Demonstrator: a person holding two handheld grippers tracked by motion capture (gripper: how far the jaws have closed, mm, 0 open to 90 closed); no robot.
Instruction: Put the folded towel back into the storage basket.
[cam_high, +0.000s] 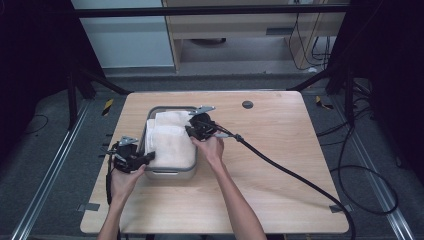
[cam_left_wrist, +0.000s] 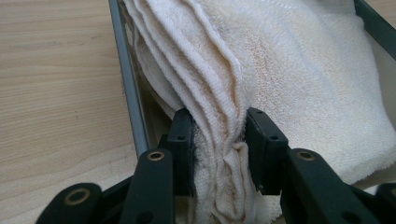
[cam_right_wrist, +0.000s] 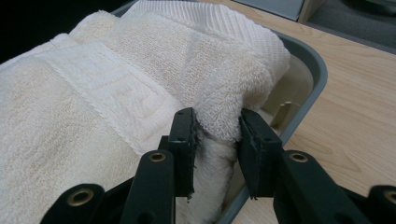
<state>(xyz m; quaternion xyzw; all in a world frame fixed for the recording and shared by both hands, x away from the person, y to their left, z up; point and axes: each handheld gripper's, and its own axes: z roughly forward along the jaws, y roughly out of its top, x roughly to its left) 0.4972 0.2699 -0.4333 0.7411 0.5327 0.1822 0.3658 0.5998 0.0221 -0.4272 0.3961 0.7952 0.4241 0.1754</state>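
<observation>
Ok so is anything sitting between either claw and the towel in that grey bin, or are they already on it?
Nothing visible stands between them. The left claw is shut on the folded edge of the towel, and the right claw pinches another fold near the rim of the grey bin. Both sets of jaws touch cloth directly.

Legible text, labels, brands, numbers, signs: none recorded in the high view or in either gripper view. The only marking noted is a woven geometric border in relief on the towel (cam_right_wrist: 116, 88), which carries no letters or figures.
</observation>
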